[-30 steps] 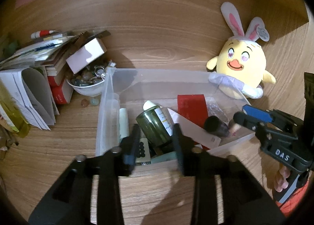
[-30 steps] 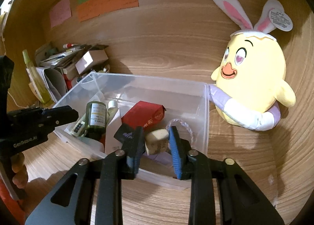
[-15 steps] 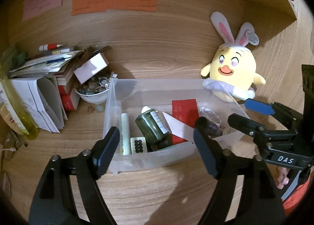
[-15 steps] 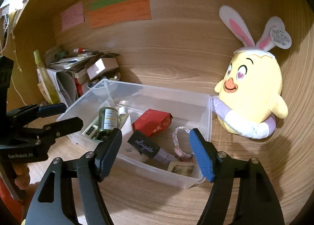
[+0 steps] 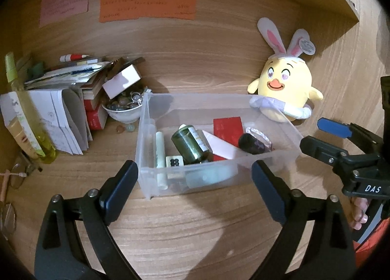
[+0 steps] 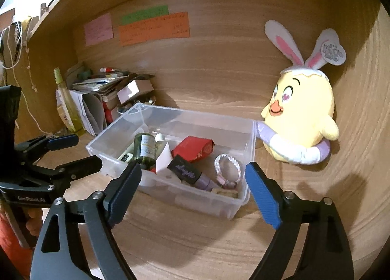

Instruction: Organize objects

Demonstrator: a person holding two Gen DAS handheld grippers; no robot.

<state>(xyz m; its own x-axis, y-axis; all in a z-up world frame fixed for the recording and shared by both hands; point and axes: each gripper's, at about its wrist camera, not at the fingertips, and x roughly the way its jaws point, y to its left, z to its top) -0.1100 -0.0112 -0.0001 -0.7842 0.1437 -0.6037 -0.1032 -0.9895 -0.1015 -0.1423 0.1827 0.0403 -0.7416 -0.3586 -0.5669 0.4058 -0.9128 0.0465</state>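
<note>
clear plastic box (image 5: pixel 146 133) sits mid-frame on the wooden table (image 5: pixel 195 219) in both wrist views, with your two grippers drawn up short of its near wall. your left gripper (image 5: pixel 195 182) has its fingers (image 5: pixel 119 189) apart and opening wider, nothing between them; its gap frames the box's near left corner. your right gripper (image 6: pixel 192 189) is the same, fingers (image 6: pixel 262 197) spreading, empty, framing the near right end.

inside, the green bottle (image 5: pixel 189 144) lies on its side, long axis running from lower right to upper left in the left view, cap away from you. it lies straight ahead of your left fingers, so that hand looks nearer. the white braided bracelet (image 6: pixel 228 165) and purple tube (image 6: pixel 192 174) lie ahead of your right fingers.
</note>
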